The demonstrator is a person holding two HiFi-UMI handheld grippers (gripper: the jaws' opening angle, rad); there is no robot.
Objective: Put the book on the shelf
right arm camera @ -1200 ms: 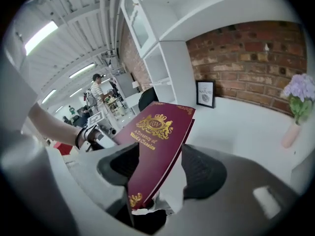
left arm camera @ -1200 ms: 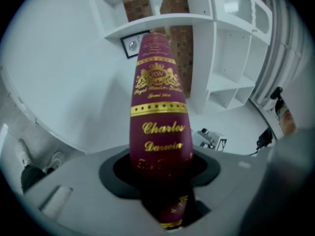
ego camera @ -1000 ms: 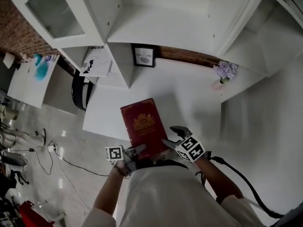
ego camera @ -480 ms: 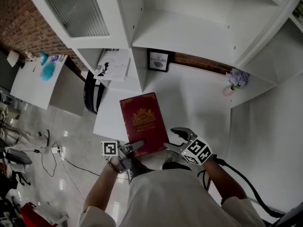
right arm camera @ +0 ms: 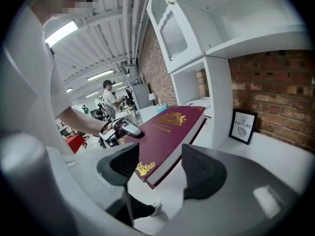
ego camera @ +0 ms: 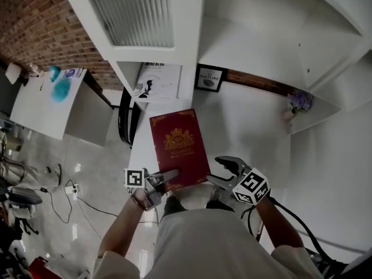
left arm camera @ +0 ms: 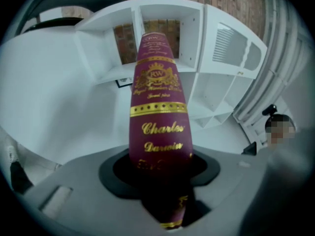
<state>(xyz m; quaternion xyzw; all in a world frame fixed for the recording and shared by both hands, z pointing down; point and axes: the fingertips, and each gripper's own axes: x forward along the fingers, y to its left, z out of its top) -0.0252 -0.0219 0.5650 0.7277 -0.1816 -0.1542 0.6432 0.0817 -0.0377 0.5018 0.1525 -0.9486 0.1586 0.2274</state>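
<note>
**Maroon hardback held in front of white shelving**

Red brick wall (ego camera: pixel 32 25) fills the ten o'clock corner of the head view. Below it, at nine o'clock, stands a small white side table (ego camera: pixel 35 106) with a turquoise object (ego camera: pixel 59 87) on it. Glossy grey tiled floor (ego camera: pixel 87 161) with loose black cables (ego camera: pixel 67 199) spreads toward eight o'clock. A tall white shelf unit (ego camera: pixel 192 45) takes up twelve o'clock, and its ribbed frosted-glass door (ego camera: pixel 136 10) is at eleven. A bare white counter top (ego camera: pixel 256 127) runs from the centre out to three o'clock.

Counted, left to right:
- One white booklet with a black drawing (ego camera: pixel 158 81) lies in a low shelf bay at twelve o'clock.
- One maroon hardback book with gold ornament (ego camera: pixel 177 147) is at the centre, cover up, held above the counter's edge and just short of the shelf bays.
- One black-framed print (ego camera: pixel 210 78) leans against the brick at one o'clock.
- One small lilac flower bunch (ego camera: pixel 300 102) sits at two o'clock.

There are two grippers. The left gripper (ego camera: pixel 168 178), at seven o'clock, is clamped on the book's spine end. The right gripper (ego camera: pixel 212 168), at five o'clock, has its jaws apart around the book's near corner. One pad overlaps the cover, and a white gap shows before the other.
</note>
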